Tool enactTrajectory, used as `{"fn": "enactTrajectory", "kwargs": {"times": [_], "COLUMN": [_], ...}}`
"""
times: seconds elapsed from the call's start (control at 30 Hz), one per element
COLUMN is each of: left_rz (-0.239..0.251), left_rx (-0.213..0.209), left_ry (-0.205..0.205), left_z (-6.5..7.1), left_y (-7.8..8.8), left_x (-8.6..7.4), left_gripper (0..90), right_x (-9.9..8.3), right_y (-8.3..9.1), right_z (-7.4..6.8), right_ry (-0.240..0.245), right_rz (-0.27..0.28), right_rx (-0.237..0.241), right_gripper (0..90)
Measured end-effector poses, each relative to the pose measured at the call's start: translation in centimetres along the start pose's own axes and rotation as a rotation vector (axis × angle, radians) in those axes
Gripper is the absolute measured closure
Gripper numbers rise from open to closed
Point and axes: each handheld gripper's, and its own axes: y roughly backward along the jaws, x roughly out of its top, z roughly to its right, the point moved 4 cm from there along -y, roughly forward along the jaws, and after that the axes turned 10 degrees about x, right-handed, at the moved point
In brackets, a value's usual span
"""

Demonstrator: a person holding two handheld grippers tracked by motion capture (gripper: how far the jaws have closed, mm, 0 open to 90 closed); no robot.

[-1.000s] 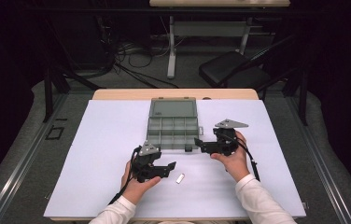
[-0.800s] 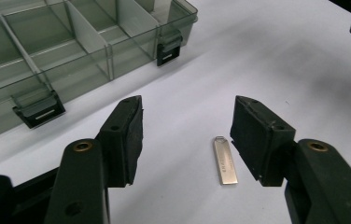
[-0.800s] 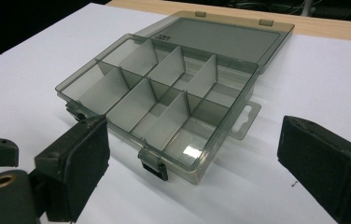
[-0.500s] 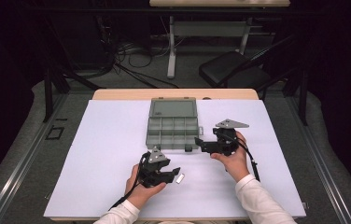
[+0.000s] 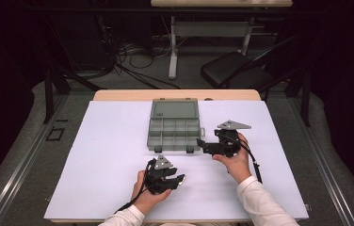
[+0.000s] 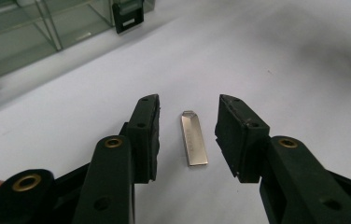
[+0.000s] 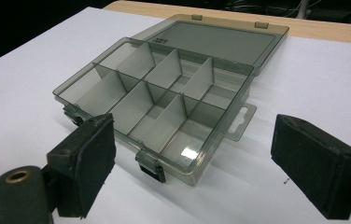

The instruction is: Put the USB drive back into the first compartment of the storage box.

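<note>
A small silver USB stick [image 6: 194, 139] lies flat on the white table cover [image 5: 104, 160], and from above it is a pale sliver [image 5: 181, 179] at the jaw tips. My left gripper [image 6: 188, 105] [image 5: 178, 179] straddles it. Its jaws have just been closing with the stick between them, and a gap still shows on each side, so it is open. A grey see-through compartment box [image 7: 164, 93] [image 5: 174, 129] lies with its lid [image 5: 174, 109] folded flat behind. My right gripper [image 7: 197, 126] [image 5: 204, 144] is open, level with the box's near right corner, with nothing held.
The box has several divided compartments, and its front latches [image 7: 149, 169] face me. A wooden table edge [image 5: 118, 94] runs behind the cover. A black chair [image 5: 231, 68] and cables stand on the floor beyond. White cover stretches left of the box.
My left gripper has shifted right and down onto the stick, and its jaws have narrowed around it. The right gripper has stayed beside the box.
</note>
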Motion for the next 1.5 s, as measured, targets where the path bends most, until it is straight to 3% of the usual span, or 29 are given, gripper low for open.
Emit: {"fn": "enactTrajectory", "kwargs": {"times": [0.1, 0.3, 1.13, 1.5], "left_rz": [-0.027, -0.043, -0.018, -0.021], "left_rx": [-0.011, 0.011, 0.082, 0.074], "left_ry": [-0.004, -0.024, -0.045, -0.046], "left_z": [0.3, 0.6, 1.4, 1.5], "left_y": [-0.5, -1.0, -1.8, -1.8], "left_x": [-0.3, -0.6, -1.0, -1.0], "left_gripper": [60.0, 62.2, 75.0, 77.8], "right_x": [0.0, -0.1, -0.2, -0.2], "right_y": [0.0, -0.1, -0.2, -0.2], "right_z": [0.0, 0.0, 0.3, 0.4], "right_ry": [0.002, -0.002, -0.005, -0.013], "right_rz": [0.003, -0.005, -0.010, -0.009], "right_rx": [-0.002, -0.002, -0.005, -0.008], "right_gripper": [13.6, 13.8, 14.0, 14.2]}}
